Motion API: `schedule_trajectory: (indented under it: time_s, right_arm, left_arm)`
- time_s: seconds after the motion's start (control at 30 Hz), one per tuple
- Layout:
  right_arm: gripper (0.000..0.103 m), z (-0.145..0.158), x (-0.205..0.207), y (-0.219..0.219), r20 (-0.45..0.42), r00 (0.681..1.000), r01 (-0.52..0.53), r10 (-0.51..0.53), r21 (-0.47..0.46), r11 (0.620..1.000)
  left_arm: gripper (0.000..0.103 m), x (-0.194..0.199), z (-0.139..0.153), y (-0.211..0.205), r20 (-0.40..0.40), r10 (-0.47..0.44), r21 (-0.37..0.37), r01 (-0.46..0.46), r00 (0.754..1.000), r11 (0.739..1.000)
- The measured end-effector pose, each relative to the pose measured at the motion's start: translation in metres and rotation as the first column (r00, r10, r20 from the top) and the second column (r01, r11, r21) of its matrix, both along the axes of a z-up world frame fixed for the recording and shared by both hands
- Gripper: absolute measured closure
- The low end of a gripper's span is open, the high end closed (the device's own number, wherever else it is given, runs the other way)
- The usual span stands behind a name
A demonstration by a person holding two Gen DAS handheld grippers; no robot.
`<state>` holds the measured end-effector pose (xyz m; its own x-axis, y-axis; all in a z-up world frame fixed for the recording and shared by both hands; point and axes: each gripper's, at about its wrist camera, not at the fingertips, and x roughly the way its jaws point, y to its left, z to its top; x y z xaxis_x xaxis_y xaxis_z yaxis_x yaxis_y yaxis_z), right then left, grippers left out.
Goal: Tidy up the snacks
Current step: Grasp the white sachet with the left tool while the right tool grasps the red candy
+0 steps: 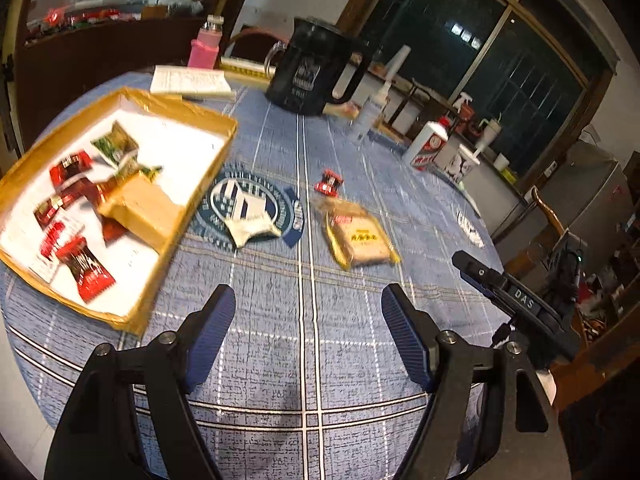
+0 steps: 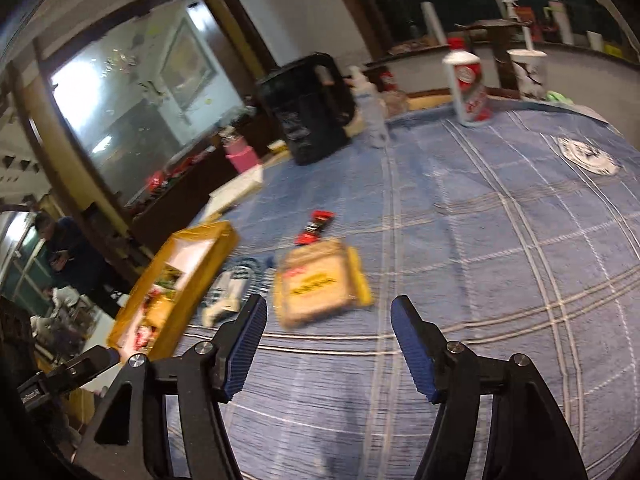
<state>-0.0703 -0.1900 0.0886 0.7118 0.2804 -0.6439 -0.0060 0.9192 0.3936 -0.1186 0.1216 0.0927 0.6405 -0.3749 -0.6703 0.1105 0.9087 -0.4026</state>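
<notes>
Both tools gape empty above the counter [image 1: 280, 360]: the yellow-edged cracker packet [image 2: 320, 288] lies just ahead of the right tool [image 2: 328, 344], long axis running away, outside the cardboard tray [image 1: 192, 116].

A shallow yellow cardboard tray [image 1: 192, 200] lies flat at ten o'clock, holding several red wrapped candies [image 1: 89, 267], a green packet [image 1: 115, 145] and a tan packet [image 1: 140, 210]. At one o'clock from it, loose on the desk, lie a yellow-edged biscuit packet [image 1: 360, 238] and, just beyond, a small red candy [image 1: 329, 183].
</notes>
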Motion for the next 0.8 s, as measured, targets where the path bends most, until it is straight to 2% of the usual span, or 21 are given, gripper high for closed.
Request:
schedule_trajectory:
  time_s: [0.17, 0.27, 0.47, 0.73, 0.8]
  right_arm:
    - [0.036, -0.022, 0.034, 0.010, -0.067, 0.997, -0.031, 0.031, -0.011, 0.999]
    - [0.036, -0.022, 0.062, 0.024, -0.080, 0.995, -0.058, 0.054, -0.040, 0.998]
    - [0.036, -0.031, 0.134, 0.057, -0.147, 0.988, -0.050, 0.042, -0.053, 0.997]
    - [0.038, -0.063, 0.215, 0.109, -0.259, 0.966, -0.048, 0.000, -0.180, 0.983]
    - [0.044, -0.070, 0.226, 0.123, -0.286, 0.958, -0.067, -0.005, -0.241, 0.968]
  left_arm:
    - [0.027, 0.003, -0.013, 0.012, -0.020, 0.010, -0.001, -0.010, 1.000, 1.000]
    - [0.027, 0.002, -0.015, 0.018, -0.007, 0.008, 0.009, -0.008, 1.000, 1.000]
    - [0.027, 0.002, -0.015, 0.023, 0.039, -0.013, 0.089, 0.010, 0.999, 0.996]
    - [0.027, 0.006, -0.017, 0.056, 0.077, 0.007, 0.182, -0.021, 0.997, 0.983]
    - [0.027, 0.008, -0.019, 0.062, 0.077, 0.003, 0.188, -0.018, 0.997, 0.982]
